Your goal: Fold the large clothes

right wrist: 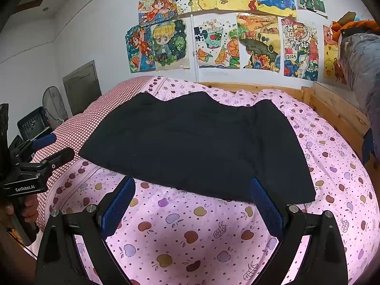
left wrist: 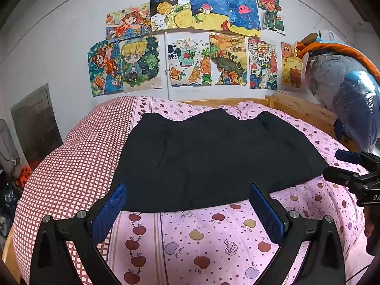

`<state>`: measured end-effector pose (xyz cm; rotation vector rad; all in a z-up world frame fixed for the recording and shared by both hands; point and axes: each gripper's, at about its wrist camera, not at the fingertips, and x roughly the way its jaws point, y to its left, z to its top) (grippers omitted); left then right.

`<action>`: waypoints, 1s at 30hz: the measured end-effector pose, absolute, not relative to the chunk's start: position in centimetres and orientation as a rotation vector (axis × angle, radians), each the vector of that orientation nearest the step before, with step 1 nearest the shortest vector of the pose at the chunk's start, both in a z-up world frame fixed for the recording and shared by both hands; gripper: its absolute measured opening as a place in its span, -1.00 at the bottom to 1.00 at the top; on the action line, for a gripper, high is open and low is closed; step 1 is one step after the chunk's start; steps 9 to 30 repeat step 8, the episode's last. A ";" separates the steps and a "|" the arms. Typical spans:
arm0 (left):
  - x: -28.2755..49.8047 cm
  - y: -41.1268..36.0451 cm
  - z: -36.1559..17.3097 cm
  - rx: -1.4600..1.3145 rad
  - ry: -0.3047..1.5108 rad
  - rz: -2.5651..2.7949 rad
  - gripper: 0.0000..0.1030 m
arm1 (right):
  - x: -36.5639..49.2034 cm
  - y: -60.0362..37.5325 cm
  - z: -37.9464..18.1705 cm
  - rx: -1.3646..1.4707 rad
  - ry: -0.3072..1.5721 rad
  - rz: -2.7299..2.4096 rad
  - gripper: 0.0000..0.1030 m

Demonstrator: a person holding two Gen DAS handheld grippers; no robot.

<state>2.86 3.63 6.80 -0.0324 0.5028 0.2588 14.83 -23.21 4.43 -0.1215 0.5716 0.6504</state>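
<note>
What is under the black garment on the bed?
The black garment lies on a pink apple-print quilt, visible all around it. The part of the quilt beneath it is hidden.

Garment (left wrist: 209,156) flat on quilt (left wrist: 213,237), drawings (left wrist: 190,42) on wall behind

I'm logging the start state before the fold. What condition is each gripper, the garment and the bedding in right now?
Left gripper: open, jaws wide apart, holding nothing, near the garment's front edge.
Right gripper: open, holding nothing, at the same edge.
Black garment: spread flat on the bed, slightly creased, not gripped.
Pink apple-print quilt: spread over the bed, under the garment.
Red checked cover: lying beside the quilt.
</note>
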 end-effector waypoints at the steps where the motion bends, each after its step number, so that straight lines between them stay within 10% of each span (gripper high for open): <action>1: 2.7 3.5 6.8 -0.027 0.499 0.258 1.00 | 14.8 -23.2 4.4 -0.121 0.573 0.651 0.84; 30: 2.7 3.2 7.1 -0.018 0.510 0.260 1.00 | 14.7 -23.1 4.3 -0.123 0.576 0.650 0.84</action>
